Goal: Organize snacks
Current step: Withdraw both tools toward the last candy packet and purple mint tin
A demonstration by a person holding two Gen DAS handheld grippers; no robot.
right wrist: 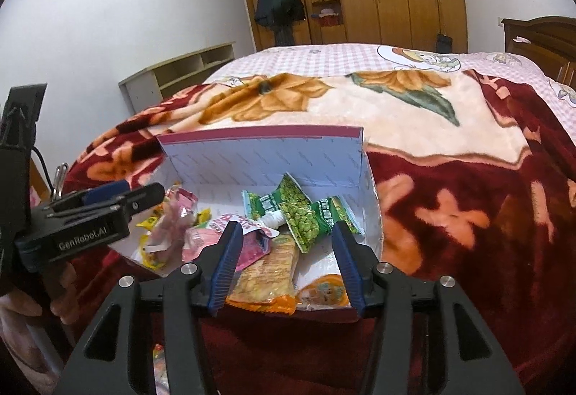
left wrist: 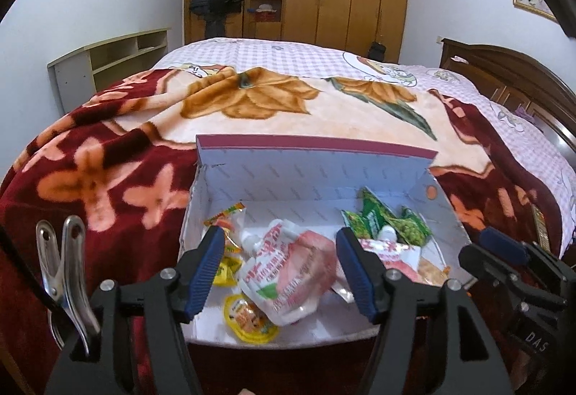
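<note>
A white cardboard box (left wrist: pixel 309 175) with a maroon rim lies open on a red floral blanket. In the left wrist view a pink spout pouch (left wrist: pixel 288 276) lies in it, between the fingers of my left gripper (left wrist: pixel 280 235), which stands open with neither pad touching it. Yellow packets (left wrist: pixel 225 265) and a yellow jelly cup (left wrist: pixel 248 319) lie beside the pouch. Green pea packs (right wrist: pixel 306 215) lean at the box's right end. My right gripper (right wrist: pixel 286 227) hangs open over an orange snack pack (right wrist: pixel 268 269) and a second pink pouch (right wrist: pixel 248 236), with its pads clear of both.
The blanket (right wrist: pixel 450 215) covers the near end of a bed with a pink checked sheet (left wrist: pixel 288 57). A metal clip (left wrist: pixel 68 262) sticks up at the left. A wooden headboard (left wrist: pixel 504 78) stands to the right, a low shelf (left wrist: pixel 108 60) to the left, and wardrobes behind.
</note>
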